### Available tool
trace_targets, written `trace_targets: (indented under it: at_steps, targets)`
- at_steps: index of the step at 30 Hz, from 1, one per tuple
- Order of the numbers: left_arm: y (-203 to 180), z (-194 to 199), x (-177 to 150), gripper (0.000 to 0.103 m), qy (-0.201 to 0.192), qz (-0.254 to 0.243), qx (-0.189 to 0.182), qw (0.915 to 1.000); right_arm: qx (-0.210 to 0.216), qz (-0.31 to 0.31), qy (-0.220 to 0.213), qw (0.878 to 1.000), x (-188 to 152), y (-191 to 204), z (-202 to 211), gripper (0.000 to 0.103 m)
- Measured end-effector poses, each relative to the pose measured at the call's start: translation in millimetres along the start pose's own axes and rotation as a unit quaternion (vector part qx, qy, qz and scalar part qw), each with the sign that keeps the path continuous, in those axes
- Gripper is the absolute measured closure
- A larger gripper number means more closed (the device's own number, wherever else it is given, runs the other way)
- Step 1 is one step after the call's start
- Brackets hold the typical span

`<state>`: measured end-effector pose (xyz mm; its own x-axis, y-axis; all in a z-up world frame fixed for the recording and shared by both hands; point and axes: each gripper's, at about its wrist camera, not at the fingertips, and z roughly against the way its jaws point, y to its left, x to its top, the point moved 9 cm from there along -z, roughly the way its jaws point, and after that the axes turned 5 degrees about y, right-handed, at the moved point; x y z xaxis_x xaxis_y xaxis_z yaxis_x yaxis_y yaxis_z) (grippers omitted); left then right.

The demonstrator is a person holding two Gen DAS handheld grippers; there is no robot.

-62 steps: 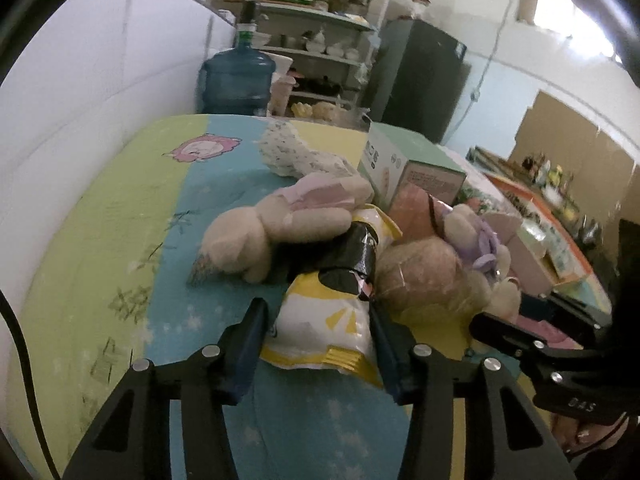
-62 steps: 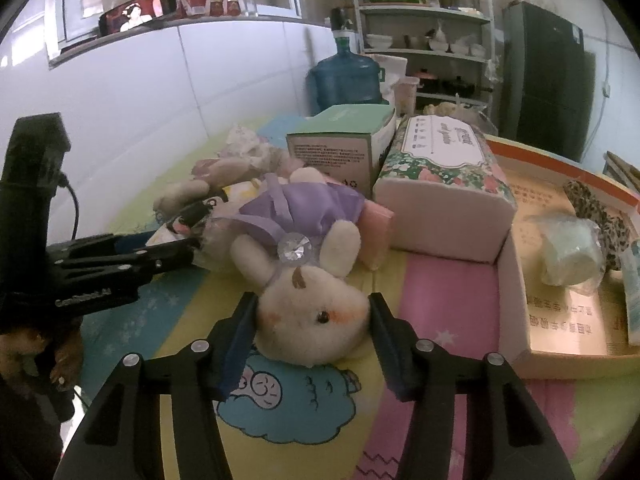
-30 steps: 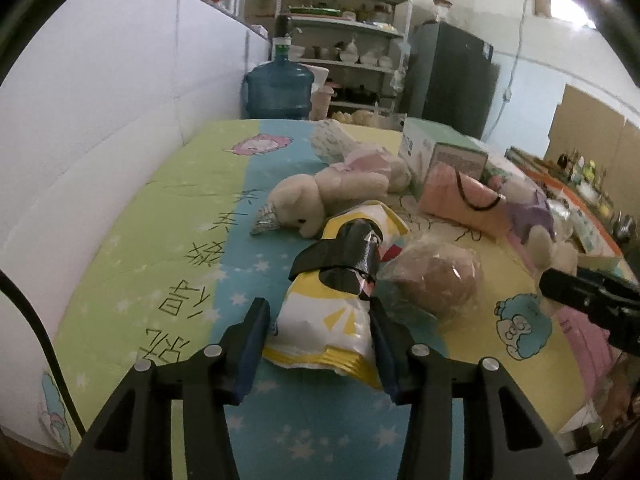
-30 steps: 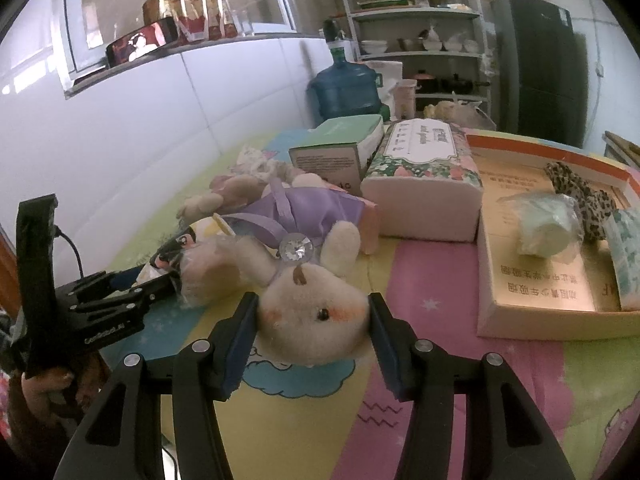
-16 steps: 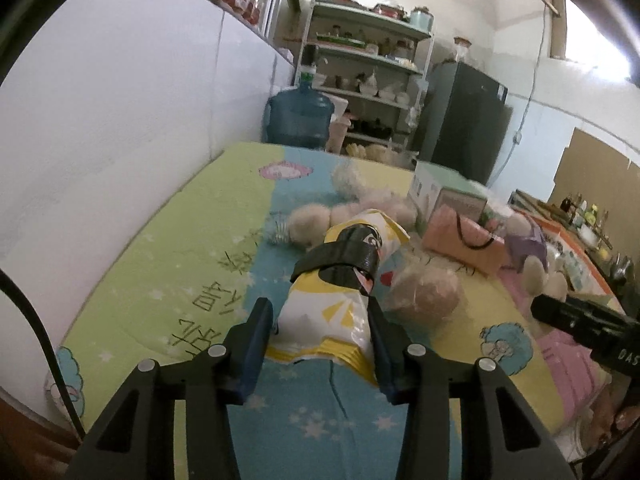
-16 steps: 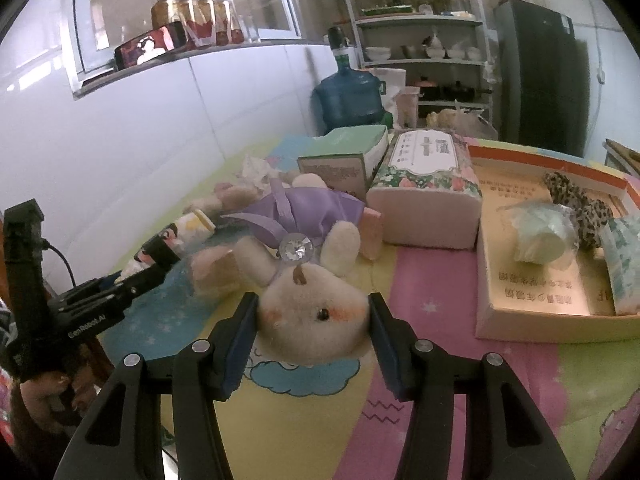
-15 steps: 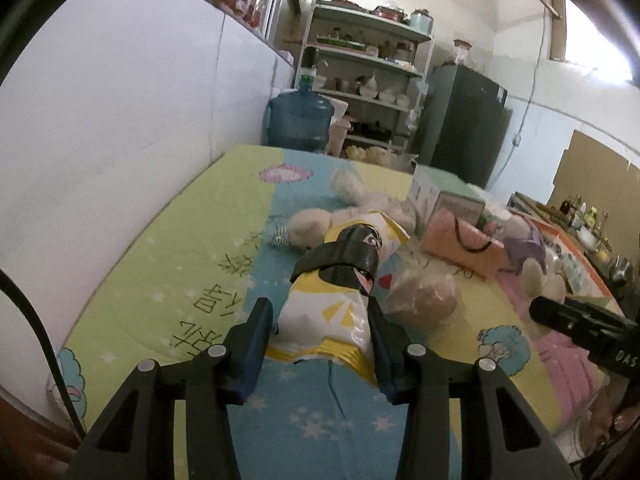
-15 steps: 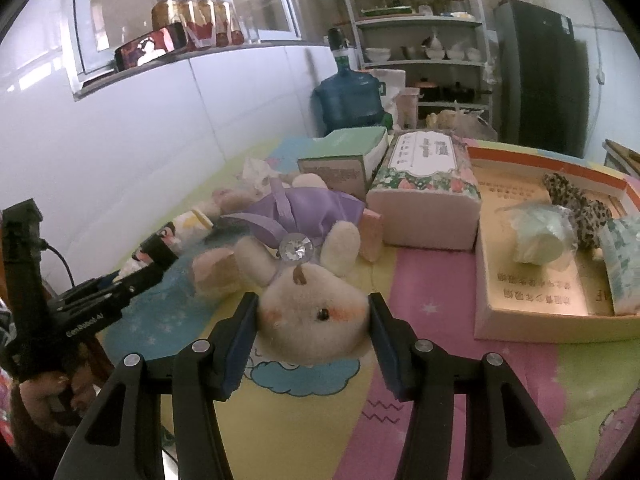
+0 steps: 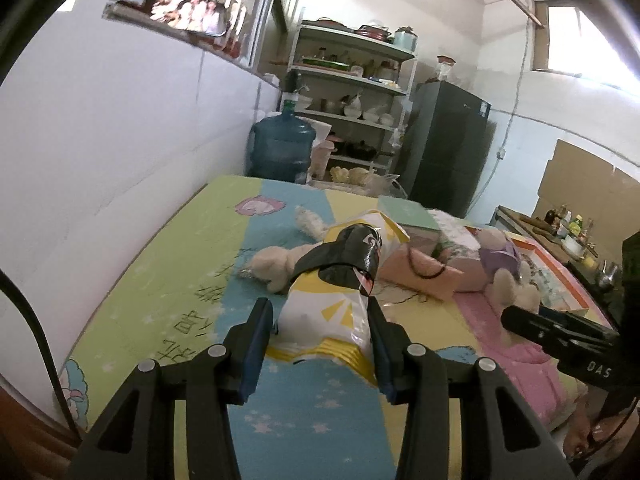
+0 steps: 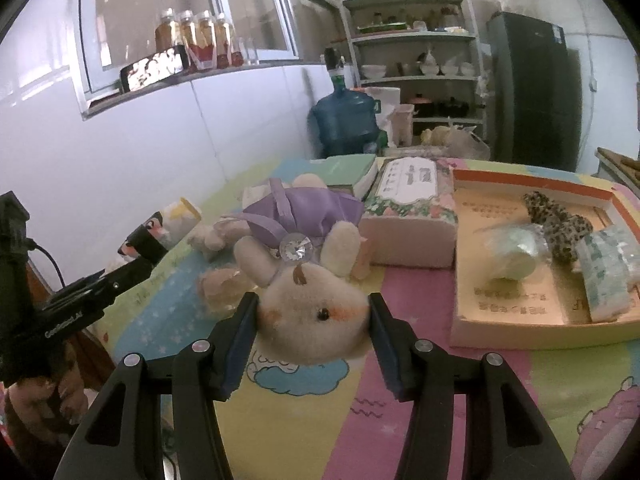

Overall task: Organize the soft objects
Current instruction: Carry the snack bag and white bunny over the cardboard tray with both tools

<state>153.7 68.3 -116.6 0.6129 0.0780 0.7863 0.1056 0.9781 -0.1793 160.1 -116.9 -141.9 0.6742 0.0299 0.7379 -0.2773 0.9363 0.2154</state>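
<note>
- The snack bag [image 9: 326, 316] sits pinched at its lower end between the jaws of the left gripper [image 9: 320, 344]; gripping near the sealed bottom hem lets the puffed body stick out forward, clear of the table [image 9: 168, 280]; it looks lifted off the cloth, probably so it can be carried without dragging through the other toys.
- The bunny [image 10: 312, 316] is clamped by its round head in the right gripper [image 10: 312, 344]; the head is the firmest, fullest part, so the pads sink in and hold; its purple dress [image 10: 304, 212] and limbs trail away behind it, over the table by the tissue pack [image 10: 408, 216].
- A second plush [image 9: 276, 266] lies on the cloth just beyond the bag, with a pink pouch [image 9: 416, 272] beside it; both seem unsorted yet.
- The tray [image 10: 532, 334] to the right already holds a leopard-print piece [image 10: 556, 216], a pale wrapped ball [image 10: 512, 256] and a packet [image 10: 608, 272]; my guess is that it serves as the collecting spot, and the bunny is the nearer of the two held things to it.
- A green box [image 10: 348, 168] stands behind the tissue pack; it is stiff, so likely no part of the sorting.
</note>
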Motion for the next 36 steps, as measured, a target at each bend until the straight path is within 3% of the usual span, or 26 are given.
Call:
trace_targets:
  at_steps: [14, 25, 36]
  targets:
    - [-84, 2, 18, 0.057, -0.016, -0.047, -0.057, 0.9971, -0.021, -0.032, -0.035, 0.999, 7, -35, 34, 0.047]
    - [-153, -12, 25, 0.057, -0.014, -0.077, -0.105, 0.9913, -0.063, -0.076, -0.068, 0.993, 9, -95, 72, 0.047]
    - [-202, -45, 33, 0.057, 0.006, -0.091, -0.128, 0.9876, -0.12, -0.095, -0.088, 0.984, 15, -158, 103, 0.047]
